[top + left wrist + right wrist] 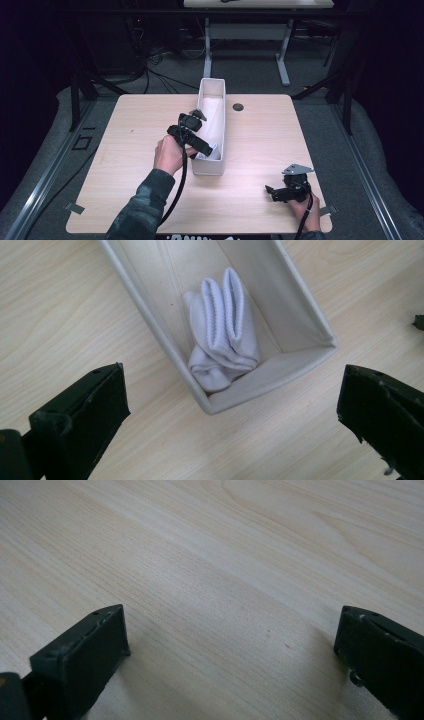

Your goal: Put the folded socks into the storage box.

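Socks [220, 335] are seen folded in the bin's [270, 377] near end — just ahead of the left gripper [232, 405], jaws spread wide, nothing held.

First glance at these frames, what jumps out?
The long white bin standing lengthwise mid-table, with folded white socks bunched at its near end. The left claw hangs open just above that end, nothing between its jaws. The right claw sits open over bare wood at the table's near right corner.
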Motion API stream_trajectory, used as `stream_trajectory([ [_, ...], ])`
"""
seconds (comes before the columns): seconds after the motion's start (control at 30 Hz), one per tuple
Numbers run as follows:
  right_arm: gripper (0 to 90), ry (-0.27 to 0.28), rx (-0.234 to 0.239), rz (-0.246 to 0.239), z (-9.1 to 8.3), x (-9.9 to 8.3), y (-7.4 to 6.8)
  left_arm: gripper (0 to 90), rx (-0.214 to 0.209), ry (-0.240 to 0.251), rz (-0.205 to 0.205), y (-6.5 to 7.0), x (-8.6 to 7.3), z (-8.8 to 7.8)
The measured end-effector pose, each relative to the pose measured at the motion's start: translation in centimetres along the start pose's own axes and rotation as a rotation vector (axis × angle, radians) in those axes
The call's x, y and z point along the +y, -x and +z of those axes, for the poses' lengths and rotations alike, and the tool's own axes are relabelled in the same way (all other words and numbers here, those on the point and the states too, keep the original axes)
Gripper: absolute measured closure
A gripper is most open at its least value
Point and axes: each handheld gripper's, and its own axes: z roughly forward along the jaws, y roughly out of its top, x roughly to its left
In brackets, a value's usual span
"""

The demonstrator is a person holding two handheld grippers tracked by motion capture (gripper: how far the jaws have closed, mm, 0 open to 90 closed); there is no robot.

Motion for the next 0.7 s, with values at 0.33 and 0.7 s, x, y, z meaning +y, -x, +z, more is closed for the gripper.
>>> stream_trajectory([
  [0.33,0.3,0.0,0.0,0.001,0.0,0.0,0.0,0.1,0.013,0.084,0.006,-0.7,-2.6,-1.4],
  [0.7,0.3,0.0,0.001,0.003,0.0,0.0,0.0,0.1,0.035,0.144,0.013,-1.7,-6.8,-2.6],
])
